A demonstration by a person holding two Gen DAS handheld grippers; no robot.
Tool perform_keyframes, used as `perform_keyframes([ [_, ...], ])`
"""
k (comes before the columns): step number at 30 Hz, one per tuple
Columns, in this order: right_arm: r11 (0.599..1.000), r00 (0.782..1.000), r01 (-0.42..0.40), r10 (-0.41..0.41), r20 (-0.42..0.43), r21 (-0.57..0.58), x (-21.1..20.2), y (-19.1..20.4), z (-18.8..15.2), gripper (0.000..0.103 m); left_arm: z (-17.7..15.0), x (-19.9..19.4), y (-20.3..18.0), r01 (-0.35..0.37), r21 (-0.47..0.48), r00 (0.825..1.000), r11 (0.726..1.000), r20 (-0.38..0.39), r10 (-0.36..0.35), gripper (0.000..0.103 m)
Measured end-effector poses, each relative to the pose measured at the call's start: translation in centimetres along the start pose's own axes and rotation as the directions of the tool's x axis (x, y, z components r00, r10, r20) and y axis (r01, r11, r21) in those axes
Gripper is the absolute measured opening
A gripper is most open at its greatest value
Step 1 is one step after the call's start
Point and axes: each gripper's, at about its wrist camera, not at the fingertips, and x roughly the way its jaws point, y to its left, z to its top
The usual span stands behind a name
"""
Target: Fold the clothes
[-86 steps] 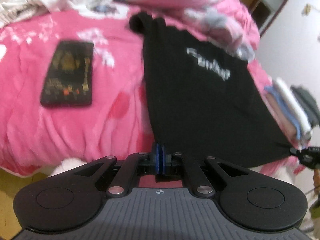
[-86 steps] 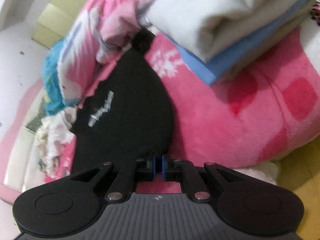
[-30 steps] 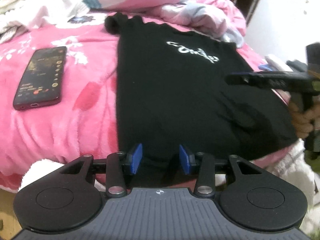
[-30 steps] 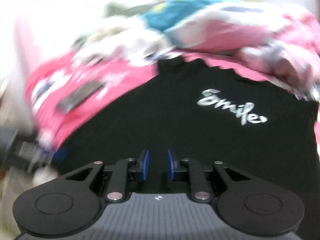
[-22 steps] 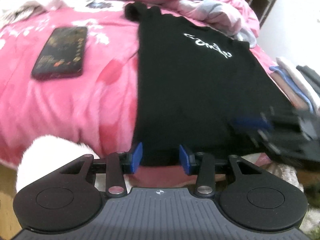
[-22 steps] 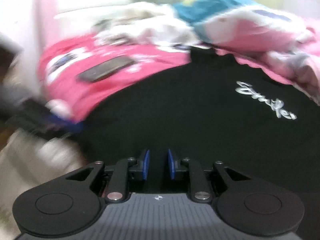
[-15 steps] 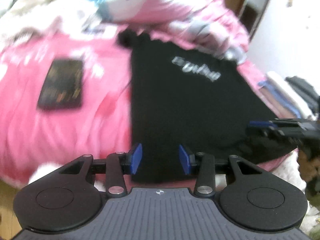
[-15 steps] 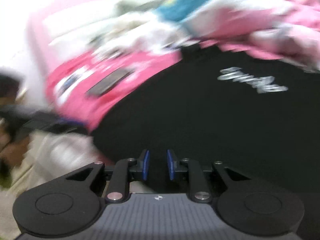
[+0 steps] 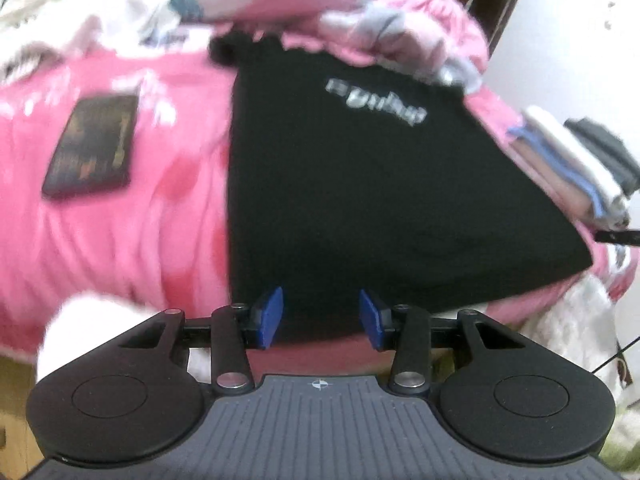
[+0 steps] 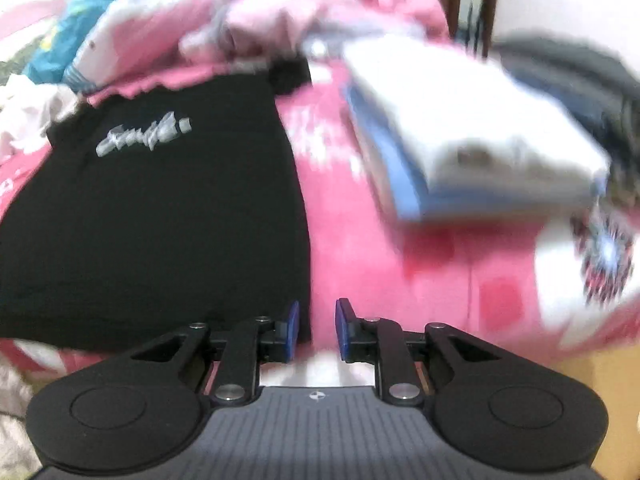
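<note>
A black T-shirt (image 9: 360,184) with white lettering lies flat on the pink blanket (image 9: 120,232), sleeves folded in, hem toward me. It also shows in the right wrist view (image 10: 160,220). My left gripper (image 9: 320,318) is open and empty, just short of the hem near its left corner. My right gripper (image 10: 316,330) is open and empty at the hem's right corner, with the shirt edge by its left finger. The tip of the right gripper (image 9: 616,236) shows at the far right of the left wrist view.
A black phone (image 9: 94,146) lies on the blanket left of the shirt. A stack of folded clothes (image 10: 460,132) sits right of the shirt, also visible in the left wrist view (image 9: 568,160). Rumpled bedding (image 9: 320,4) is piled behind the shirt.
Both grippers let go of the hem and opened. The right gripper swung from over the shirt's middle to its right corner. The left gripper stayed near the left corner.
</note>
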Motion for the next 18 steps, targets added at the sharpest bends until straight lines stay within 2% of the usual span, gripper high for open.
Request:
perform_keyframes([
  [3, 0.991, 0.989, -0.131, 0.133, 0.063, -0.032, 1.3, 2.6, 2.0, 0.021, 2.0, 1.3, -2.1, 0.038, 0.046, 0.998, 0.998, 0.053, -0.040, 0.043],
  [5, 0.992, 0.992, -0.118, 0.120, 0.042, -0.039, 3.4, 2.9, 2.0, 0.021, 2.4, 3.3, -3.4, 0.053, 0.062, 0.997, 0.997, 0.049, -0.056, 0.043],
  [7, 0.993, 0.994, -0.106, 0.107, 0.022, -0.046, 5.4, 3.1, 2.0, 0.021, 1.8, 5.1, -3.7, 0.024, 0.058, 1.000, 0.998, -0.010, -0.023, 0.042],
  [10, 0.995, 0.996, -0.084, 0.084, -0.004, -0.044, 7.9, 2.8, 1.8, 0.019, 0.0, 3.8, -1.6, 0.026, 0.036, 0.999, 0.999, -0.023, -0.025, 0.042],
  [13, 1.000, 1.000, -0.001, 0.001, 0.005, 0.018, 5.2, -1.1, 0.8, 0.020, -1.7, 1.7, 1.1, -0.039, -0.023, 0.997, 0.999, -0.062, 0.037, 0.043],
  [15, 0.996, 0.997, 0.080, -0.080, 0.008, 0.032, 3.1, -2.7, 0.7, 0.023, -1.5, 0.7, 1.7, -0.046, -0.044, 0.998, 0.998, -0.049, 0.044, 0.043],
  [16, 0.995, 0.996, 0.092, -0.093, 0.018, 0.034, 2.4, -2.9, 1.0, 0.023, -0.6, 0.7, 1.3, -0.026, -0.037, 0.999, 0.999, -0.022, 0.025, 0.043],
  [18, 1.000, 0.998, 0.012, -0.013, 0.065, 0.015, 2.5, -1.0, 2.8, 0.023, 1.0, 0.7, 0.4, 0.012, -0.020, 0.999, 1.000, 0.032, -0.012, 0.043],
])
